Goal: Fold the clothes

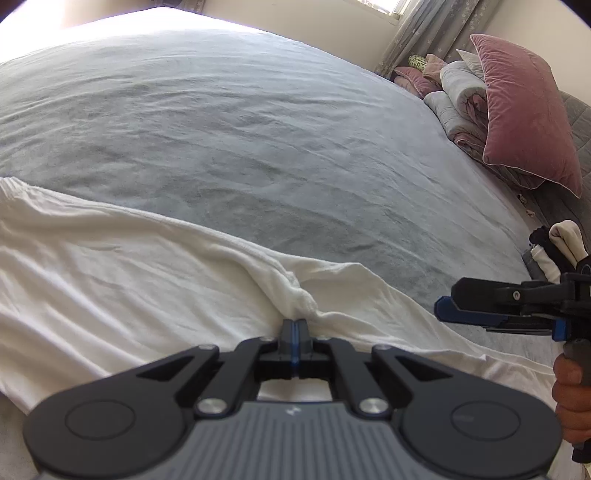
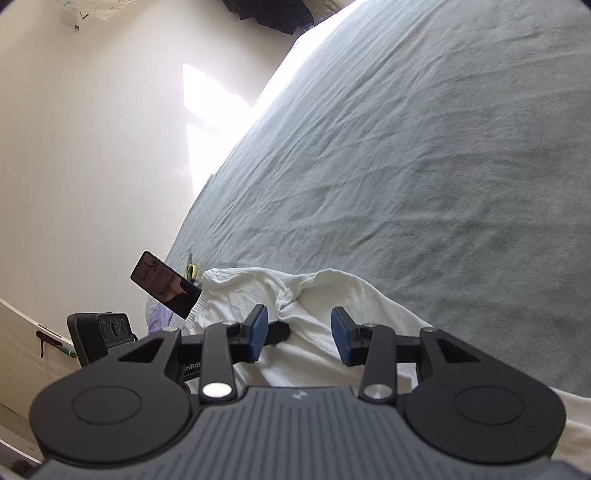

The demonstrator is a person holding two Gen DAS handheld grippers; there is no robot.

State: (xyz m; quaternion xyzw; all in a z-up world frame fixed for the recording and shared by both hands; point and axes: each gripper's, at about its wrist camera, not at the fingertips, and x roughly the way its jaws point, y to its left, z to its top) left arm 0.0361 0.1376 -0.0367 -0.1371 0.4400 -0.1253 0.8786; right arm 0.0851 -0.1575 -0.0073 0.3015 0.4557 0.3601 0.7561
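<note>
Left gripper [image 1: 294, 325] pinches the white garment [image 1: 122, 280]; right gripper [image 2: 298, 334] spread above it.

Left wrist: we look low and close along our left gripper [image 1: 294, 325] across the bed [image 1: 236, 122], toward the pillows [image 1: 524, 114].
Right wrist: we face the wall [image 2: 92, 166].
Shared: white garment [image 1: 122, 280], bed.

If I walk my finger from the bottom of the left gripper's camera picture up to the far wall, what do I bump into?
Left gripper → white garment pinched in it → grey bedsheet → window curtain at the far wall.
</note>
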